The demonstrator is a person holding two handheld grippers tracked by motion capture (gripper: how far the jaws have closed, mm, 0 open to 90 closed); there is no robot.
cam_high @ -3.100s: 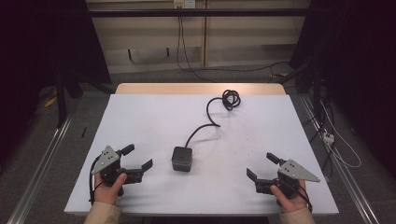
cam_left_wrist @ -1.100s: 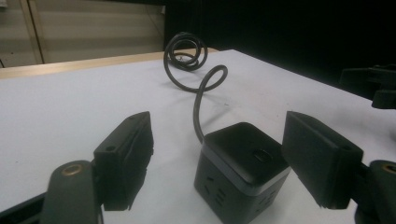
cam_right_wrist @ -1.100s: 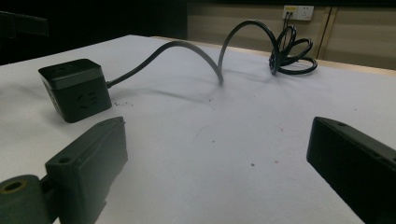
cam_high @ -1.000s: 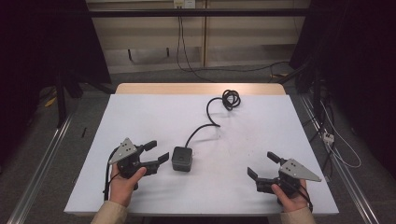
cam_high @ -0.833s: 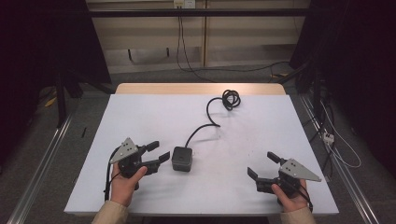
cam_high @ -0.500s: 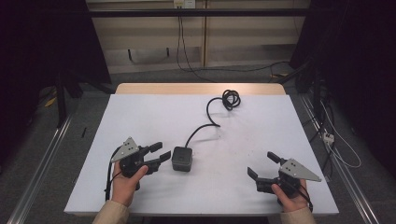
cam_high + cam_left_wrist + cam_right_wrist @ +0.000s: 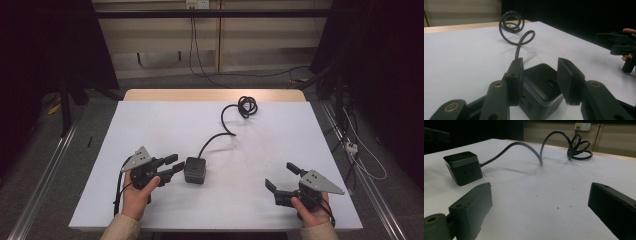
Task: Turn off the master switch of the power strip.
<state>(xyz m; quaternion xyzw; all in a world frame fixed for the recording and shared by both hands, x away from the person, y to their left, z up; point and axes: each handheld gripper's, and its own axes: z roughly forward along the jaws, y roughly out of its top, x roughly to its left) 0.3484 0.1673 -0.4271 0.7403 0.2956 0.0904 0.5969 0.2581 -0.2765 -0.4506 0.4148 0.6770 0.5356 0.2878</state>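
Observation:
A black cube-shaped power socket (image 7: 195, 170) lies on the white table (image 7: 165, 125), left of the middle near the front. Its black cable (image 7: 220, 135) runs back to a coil (image 7: 247, 106). My left gripper (image 7: 175, 163) lies level at the cube's left side. In the left gripper view the cube (image 7: 541, 77) has its near corner at the gap between the jaws of that gripper (image 7: 540, 62). Those jaws have just been closing, and I see no firm press on the cube. My right gripper (image 7: 281, 176) rests at the front right, open and holding nothing, with the cube (image 7: 462, 166) far off.
In the left gripper view the right gripper (image 7: 616, 43) is off toward the table's far side edge. Bare white tabletop lies between the cube and my right gripper (image 7: 540, 190). Beyond the table's back edge, cables hang from a wall socket (image 7: 196, 4).
The left gripper came in from the front left to the cube's side, and over the last second its jaws have narrowed. The right gripper and the cube have stayed still.

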